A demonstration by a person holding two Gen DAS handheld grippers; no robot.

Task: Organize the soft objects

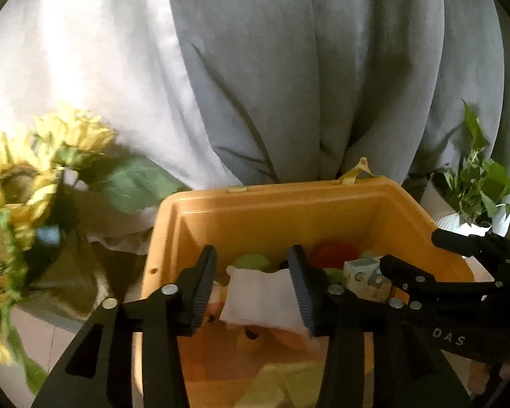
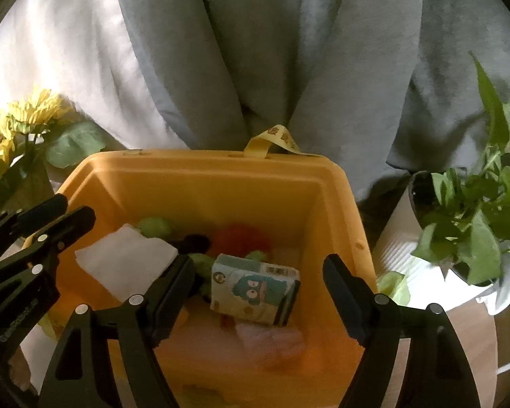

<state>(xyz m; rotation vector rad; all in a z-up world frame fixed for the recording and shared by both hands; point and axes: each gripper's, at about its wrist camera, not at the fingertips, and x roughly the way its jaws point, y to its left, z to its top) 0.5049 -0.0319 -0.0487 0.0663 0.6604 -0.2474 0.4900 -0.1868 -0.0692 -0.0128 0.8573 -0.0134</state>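
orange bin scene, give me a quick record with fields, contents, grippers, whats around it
container: orange bin, open top
contents: white cloth, printed tissue pack, red soft item, green soft items
left gripper: jaws apart on either side of the white cloth, over the bin
right gripper: open, over the tissue pack, not touching it
left of bin: sunflowers
right of bin: potted plant
behind: grey curtain

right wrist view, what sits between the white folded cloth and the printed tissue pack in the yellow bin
In the right wrist view, a green plush piece lies between the white folded cloth and the printed tissue pack, partly hidden by a finger of the right gripper, inside the yellow bin.
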